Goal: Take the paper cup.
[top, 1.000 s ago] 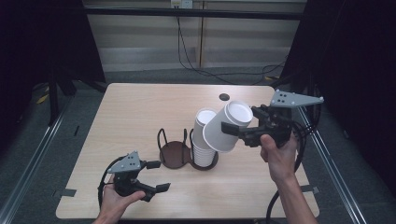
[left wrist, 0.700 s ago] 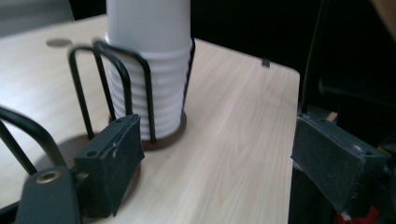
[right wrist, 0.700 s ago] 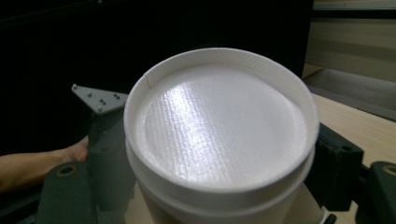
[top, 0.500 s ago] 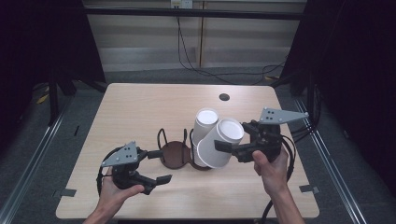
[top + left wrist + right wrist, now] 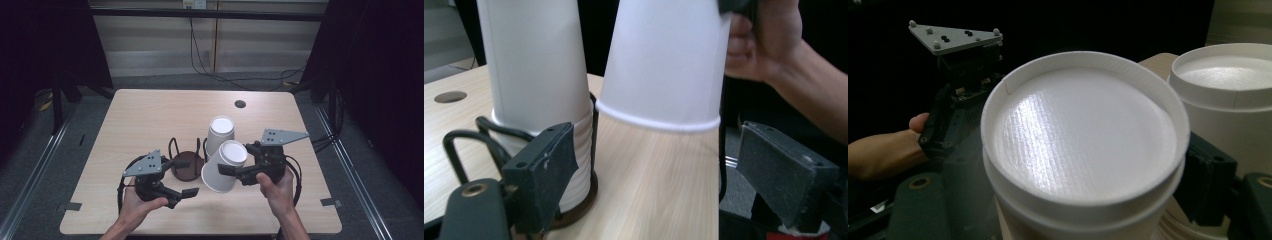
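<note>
**Mia:** What are the right tongs (image 5: 227, 170) doing?

**Ben:** They pinch a white paper cup (image 5: 225, 167). The cup is upside down. In the right gripper view its flat bottom (image 5: 1083, 132) faces the camera, and a black jaw pad sits against each side of it.

**Mia:** Which way does the cup point?

**Ben:** Its long line runs up and down, but it leans. In the left gripper view the cup (image 5: 666, 60) has its wide rolled rim at the bottom, and the rim hangs above the wood, not touching it.

**Mia:** And the left tongs (image 5: 187, 192)?

**Ben:** Their jaws are spread apart with nothing between them. They sit low over the table (image 5: 150, 115), near its front edge. A hand (image 5: 137, 207) holds them from below.

**Mia:** Where is the cup on the table?

**Ben:** It is near the middle, a bit to the front, just beside a stack of white cups (image 5: 220, 135). That stack is upside down too. It stands straight in a dark holder with wire loops (image 5: 182, 162).

**Mia:** Can anyone read words on the cups?

**Ben:** No. The cups are plain white. No name or label can be read on them, or on the tongs.

**Mia:** What else is there?

**Ben:** A small round hole (image 5: 240, 104) is in the table, well away at the far side. The right hand (image 5: 275, 192) grips its tongs from behind the cup.
</note>
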A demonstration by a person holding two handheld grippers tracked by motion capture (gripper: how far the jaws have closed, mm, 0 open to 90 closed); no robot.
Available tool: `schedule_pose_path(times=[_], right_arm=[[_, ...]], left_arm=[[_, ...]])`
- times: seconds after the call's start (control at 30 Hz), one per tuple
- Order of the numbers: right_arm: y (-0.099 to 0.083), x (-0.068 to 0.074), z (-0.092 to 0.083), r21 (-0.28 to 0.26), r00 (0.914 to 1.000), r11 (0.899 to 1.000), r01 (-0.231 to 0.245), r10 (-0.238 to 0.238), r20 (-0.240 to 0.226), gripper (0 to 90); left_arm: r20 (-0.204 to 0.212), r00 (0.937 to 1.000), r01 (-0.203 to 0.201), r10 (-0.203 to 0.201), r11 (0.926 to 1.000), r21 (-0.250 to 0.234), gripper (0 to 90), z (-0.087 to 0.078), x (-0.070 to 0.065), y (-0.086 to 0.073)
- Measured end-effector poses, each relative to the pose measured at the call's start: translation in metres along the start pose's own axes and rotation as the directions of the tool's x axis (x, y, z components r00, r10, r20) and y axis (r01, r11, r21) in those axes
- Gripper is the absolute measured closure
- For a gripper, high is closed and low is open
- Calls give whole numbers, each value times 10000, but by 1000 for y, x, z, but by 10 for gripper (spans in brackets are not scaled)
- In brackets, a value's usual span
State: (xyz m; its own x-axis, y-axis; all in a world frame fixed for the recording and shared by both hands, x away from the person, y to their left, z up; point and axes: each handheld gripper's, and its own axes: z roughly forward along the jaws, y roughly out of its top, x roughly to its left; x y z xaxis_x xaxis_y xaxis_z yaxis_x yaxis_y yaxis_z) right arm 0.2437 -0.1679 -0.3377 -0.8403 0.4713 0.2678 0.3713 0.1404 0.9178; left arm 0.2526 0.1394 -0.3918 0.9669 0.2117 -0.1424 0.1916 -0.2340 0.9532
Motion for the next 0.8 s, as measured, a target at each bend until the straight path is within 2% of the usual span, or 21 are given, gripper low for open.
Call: schedule_pose_path(times=[0.23,0.3,0.37,0.5,0.57,0.63,0.77,0.8], right_arm=[[-6,3,7,120,9999,9999,19,-17,-108,238],[-9,3,13,251,9997,9997,63,-57,-237,238],[-12,2,17,302,9988,9994,142,-128,-471,238],[-14,-1,21,370,9987,9993,-3,22,-510,238],[-14,0,23,428,9987,9991,48,-25,-519,238],[-14,2,26,475,9983,9988,68,-40,-574,238],[-15,5,34,614,9971,9981,111,-65,-758,239],[-16,5,35,607,9968,9981,110,-61,-792,239]], left_arm=[[-52,10000,-69,71,9997,224,158,7,-2,2],[-86,10000,38,-35,9996,278,158,7,-3,-1],[-63,10000,-66,68,9992,393,158,6,-4,-6],[-28,9999,151,-150,9991,404,158,5,0,-12],[93,9999,118,-122,9990,421,158,6,1,-13],[-114,9999,97,-92,9989,460,158,8,1,-14],[-7,9998,181,-181,9985,510,158,12,1,-17],[189,9995,253,-262,9985,486,158,13,1,-18]])
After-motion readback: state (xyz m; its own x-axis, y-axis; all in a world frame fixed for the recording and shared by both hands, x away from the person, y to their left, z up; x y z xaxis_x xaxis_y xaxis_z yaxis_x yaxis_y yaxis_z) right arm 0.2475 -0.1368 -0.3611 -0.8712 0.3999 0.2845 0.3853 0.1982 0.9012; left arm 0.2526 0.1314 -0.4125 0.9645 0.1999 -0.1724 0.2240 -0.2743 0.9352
